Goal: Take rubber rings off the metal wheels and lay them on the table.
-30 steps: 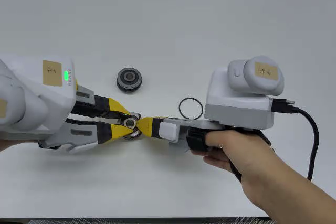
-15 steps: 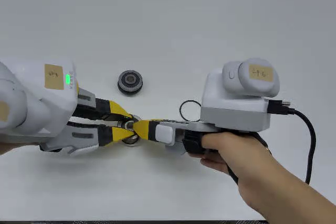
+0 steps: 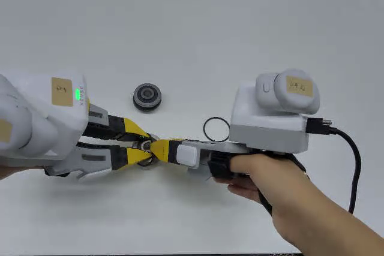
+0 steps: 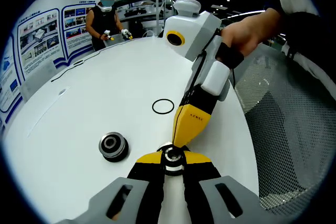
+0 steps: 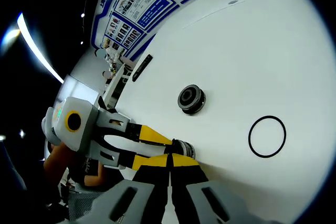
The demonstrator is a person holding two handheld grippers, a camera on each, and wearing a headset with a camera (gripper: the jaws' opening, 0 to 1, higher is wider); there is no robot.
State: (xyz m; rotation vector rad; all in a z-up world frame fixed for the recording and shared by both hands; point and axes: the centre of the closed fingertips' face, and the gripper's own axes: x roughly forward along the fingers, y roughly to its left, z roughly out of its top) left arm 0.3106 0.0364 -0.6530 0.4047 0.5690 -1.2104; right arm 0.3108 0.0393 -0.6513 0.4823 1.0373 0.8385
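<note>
My left gripper [image 3: 143,147] [image 4: 171,162] is shut on a small metal wheel [image 3: 146,145] [image 4: 172,155] [image 5: 185,148], held just over the white table. My right gripper [image 3: 158,148] [image 5: 170,157] comes in from the right. Its yellow jaws are pressed together at the wheel's rim, apparently pinching its black rubber ring; the ring itself is mostly hidden. A second wheel [image 3: 147,96] [image 4: 113,146] [image 5: 191,98], still wearing its ring, lies flat on the table behind. One loose rubber ring [image 3: 216,129] [image 4: 163,106] [image 5: 267,136] lies on the table beside the right gripper.
The white table [image 3: 198,34] stretches wide and bare behind the wheels. A black cable [image 3: 354,154] trails from the right gripper. The table's near edge [image 3: 150,253] runs along the bottom of the head view. A person [image 4: 105,17] stands at the far side.
The right gripper has slid slightly left, so its tips now sit against the held wheel's rim. The left gripper keeps its hold. The head camera has shifted a little.
</note>
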